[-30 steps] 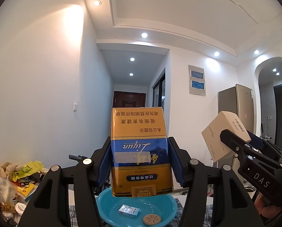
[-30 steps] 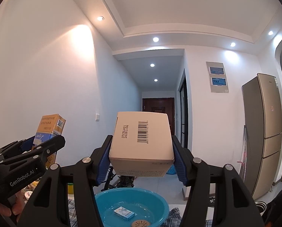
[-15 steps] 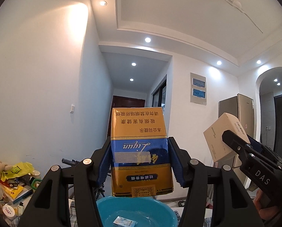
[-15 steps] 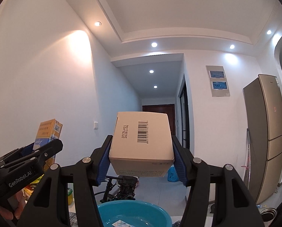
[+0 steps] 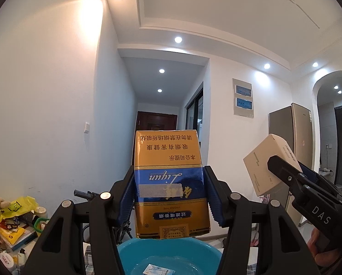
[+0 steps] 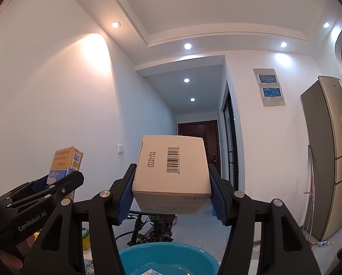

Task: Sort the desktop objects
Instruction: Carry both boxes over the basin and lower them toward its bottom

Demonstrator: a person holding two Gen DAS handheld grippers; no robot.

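My left gripper (image 5: 168, 192) is shut on a gold and blue cigarette carton (image 5: 169, 183), held upright high above a blue basin (image 5: 171, 256). My right gripper (image 6: 171, 192) is shut on a white cardboard box (image 6: 171, 171) with a barcode, also held above the basin (image 6: 166, 260). The white box (image 5: 266, 163) and right gripper show at the right of the left wrist view. The carton (image 6: 66, 162) and left gripper show at the left of the right wrist view. A small blue and white packet (image 5: 158, 270) lies in the basin.
A pile of clutter (image 5: 10, 220) with a yellow bag and small bottles lies at the left. A checked cloth (image 5: 88, 259) covers the table beside the basin. A fridge (image 6: 329, 155) stands at the right, a bicycle (image 6: 157, 226) behind the basin.
Both grippers have tilted upward with their boxes still held. The basin has slid lower in both views and less of its inside shows.
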